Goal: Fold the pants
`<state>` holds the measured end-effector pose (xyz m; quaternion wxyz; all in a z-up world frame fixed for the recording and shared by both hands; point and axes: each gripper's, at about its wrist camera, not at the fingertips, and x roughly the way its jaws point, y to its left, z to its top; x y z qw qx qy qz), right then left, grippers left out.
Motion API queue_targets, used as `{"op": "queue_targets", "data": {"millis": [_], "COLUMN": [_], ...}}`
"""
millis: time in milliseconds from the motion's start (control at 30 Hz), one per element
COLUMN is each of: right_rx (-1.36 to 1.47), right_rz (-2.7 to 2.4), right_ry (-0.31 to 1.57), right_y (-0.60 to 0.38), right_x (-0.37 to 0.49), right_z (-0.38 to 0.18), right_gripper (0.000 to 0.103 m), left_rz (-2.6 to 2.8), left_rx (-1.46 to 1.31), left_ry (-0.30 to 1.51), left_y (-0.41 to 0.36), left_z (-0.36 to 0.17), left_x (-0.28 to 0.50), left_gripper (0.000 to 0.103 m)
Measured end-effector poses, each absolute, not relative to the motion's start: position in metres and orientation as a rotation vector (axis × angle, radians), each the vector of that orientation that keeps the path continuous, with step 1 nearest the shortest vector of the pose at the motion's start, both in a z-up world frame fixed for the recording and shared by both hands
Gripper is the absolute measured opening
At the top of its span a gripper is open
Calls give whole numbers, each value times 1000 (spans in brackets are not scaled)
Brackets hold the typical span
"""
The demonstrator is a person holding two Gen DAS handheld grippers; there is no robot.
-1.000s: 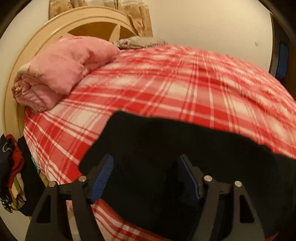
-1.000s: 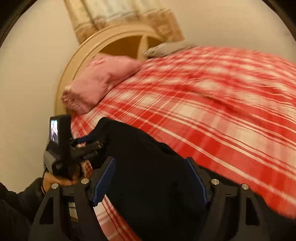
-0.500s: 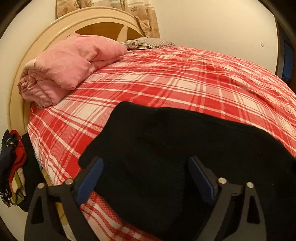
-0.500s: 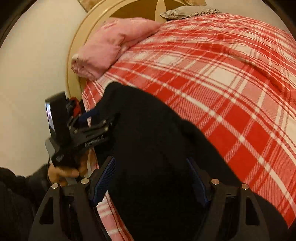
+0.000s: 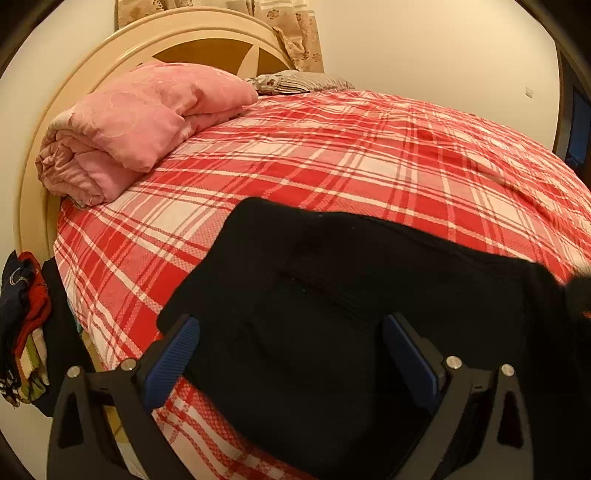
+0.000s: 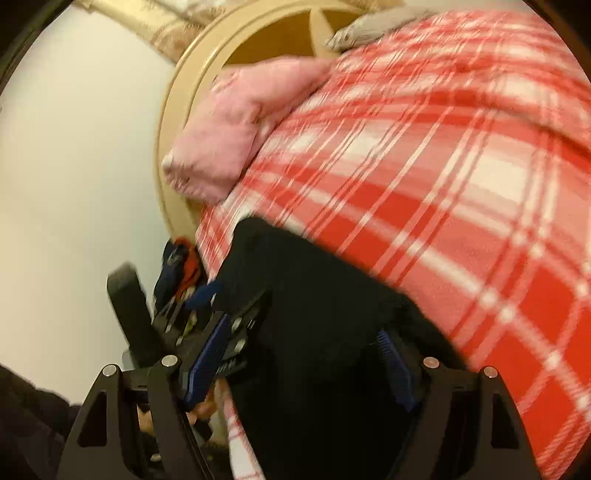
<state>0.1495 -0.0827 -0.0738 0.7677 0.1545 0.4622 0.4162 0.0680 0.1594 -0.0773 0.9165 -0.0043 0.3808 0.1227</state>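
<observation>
Presently, black pants (image 5: 332, 314) lie near the bed's (image 5: 369, 166) front edge on the red plaid cover, well apart from the folded pink quilt (image 5: 140, 122) at the headboard. Left gripper (image 5: 291, 354) hovers over the fabric, fingers spread, pinching nothing. Right gripper (image 6: 299, 365) likewise spread above the pants; that view is blurred.

A home bedroom: a bed (image 5: 332, 166) spread with a red-and-white plaid cover, a folded pink quilt (image 5: 136, 122) against its curved cream headboard (image 5: 110, 62), patterned curtains (image 5: 295, 33) behind, clothes (image 5: 22, 317) heaped alongside.
</observation>
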Motion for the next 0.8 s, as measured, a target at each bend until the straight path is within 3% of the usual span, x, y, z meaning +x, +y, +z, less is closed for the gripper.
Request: {"op": "queue_targets", "data": {"millis": [300,333,367,433,633,700,733,800], "right_rx": [403,367,306,179,111,35,4,-53], "right_rz": [599,610,598,604,608,585,585,559], "right_ry": [877,855,851,871,980,965,978,971], "right_y": [-167,-163,-155,-131,-106,-101,-98,-95], "right_x": [171,163,157,150,157,152,149,141], "right_z": [-49,-41,-36,-36,-79,-78,-76,-72], "right_gripper": [77,75,63,54,53,31,12,10], "left_rz": [254,257,257,262,264,260,258,258], "left_rx": [-1,-2,-4,-9,-4,0,1,-1], "left_ry": [794,793,794,796,802,803,801,798], "left_y": [159,160,160,160,159,159,159,159], "left_z": [-77,-77,-77,-77,-77,-77,-77,-77], "left_x": [69,69,70,70,71,71,71,71], "left_gripper": [103,103,103,103,103,103,103,103]}}
